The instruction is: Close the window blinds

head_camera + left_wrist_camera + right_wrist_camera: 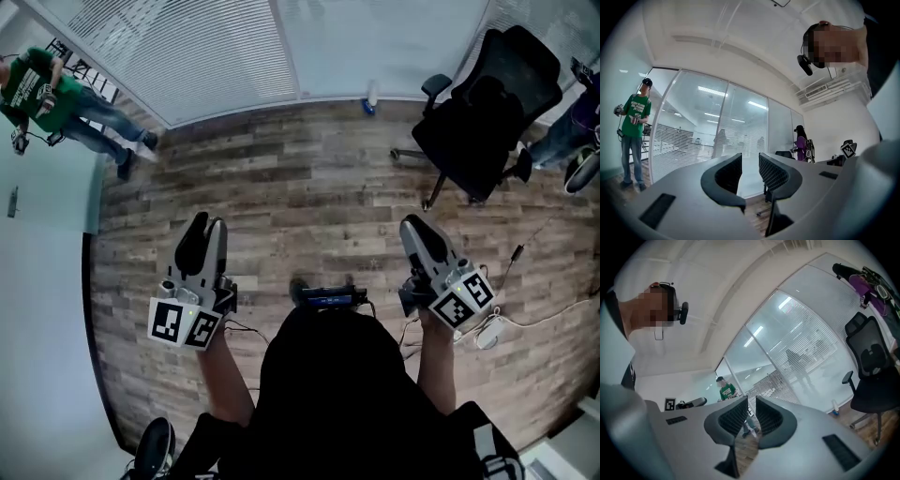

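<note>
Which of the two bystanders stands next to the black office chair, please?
The bystander in purple, right of the chair; the bystander in green stands far left.

Bright, even light from long white ceiling lamps (708,90) washes the white slatted window blinds (211,52) pale, and every view bows toward dark fisheye corners.

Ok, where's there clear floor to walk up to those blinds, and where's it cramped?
Bare wood floor runs straight ahead from the left hand-held gripper and right hand-held gripper to the blinds. Crowded right: a black office chair, cables on the floor beside you. A small bottle stands at the glass's foot; a person in green stands far left.
</note>
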`<move>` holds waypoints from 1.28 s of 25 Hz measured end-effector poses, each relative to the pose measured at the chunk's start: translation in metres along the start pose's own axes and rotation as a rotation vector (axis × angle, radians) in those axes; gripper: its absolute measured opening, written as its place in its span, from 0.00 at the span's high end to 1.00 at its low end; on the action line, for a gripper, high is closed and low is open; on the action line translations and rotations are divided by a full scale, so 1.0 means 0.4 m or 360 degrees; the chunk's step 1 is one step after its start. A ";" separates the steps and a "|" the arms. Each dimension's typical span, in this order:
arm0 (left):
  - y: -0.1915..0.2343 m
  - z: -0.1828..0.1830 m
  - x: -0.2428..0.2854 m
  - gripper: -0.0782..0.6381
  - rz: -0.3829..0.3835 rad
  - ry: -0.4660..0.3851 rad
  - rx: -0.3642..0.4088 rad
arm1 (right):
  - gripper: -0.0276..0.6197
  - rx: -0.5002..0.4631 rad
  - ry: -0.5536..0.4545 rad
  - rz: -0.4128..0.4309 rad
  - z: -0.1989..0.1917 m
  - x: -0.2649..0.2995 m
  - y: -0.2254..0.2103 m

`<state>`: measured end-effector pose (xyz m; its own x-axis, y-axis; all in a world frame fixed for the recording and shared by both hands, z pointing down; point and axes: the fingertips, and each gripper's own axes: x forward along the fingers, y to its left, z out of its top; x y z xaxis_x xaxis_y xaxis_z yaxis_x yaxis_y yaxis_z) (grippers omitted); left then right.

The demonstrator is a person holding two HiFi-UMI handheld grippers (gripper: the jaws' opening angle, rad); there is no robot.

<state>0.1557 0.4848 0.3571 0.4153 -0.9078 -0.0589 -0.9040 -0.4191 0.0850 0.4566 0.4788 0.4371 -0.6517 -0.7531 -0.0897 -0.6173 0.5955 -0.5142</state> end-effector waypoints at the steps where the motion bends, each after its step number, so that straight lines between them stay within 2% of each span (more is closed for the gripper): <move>1: -0.005 0.000 0.000 0.72 0.0000 0.0004 0.0002 | 0.86 0.0005 -0.0003 0.0001 0.000 -0.006 0.000; 10: -0.058 0.006 -0.015 0.72 0.0006 0.0009 0.0024 | 0.86 0.0014 -0.0026 0.0022 0.009 -0.049 0.008; 25: -0.066 0.010 -0.057 0.72 0.0069 -0.0031 0.0036 | 0.86 -0.0007 -0.0021 0.0082 -0.001 -0.056 0.022; 32: -0.015 -0.040 -0.073 0.72 0.0097 -0.0010 -0.0061 | 0.86 -0.0045 0.0061 0.0049 -0.046 -0.031 0.026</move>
<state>0.1505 0.5135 0.3741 0.3588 -0.9316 -0.0589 -0.9230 -0.3635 0.1265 0.4499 0.4995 0.4485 -0.6866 -0.7235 -0.0718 -0.6086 0.6260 -0.4876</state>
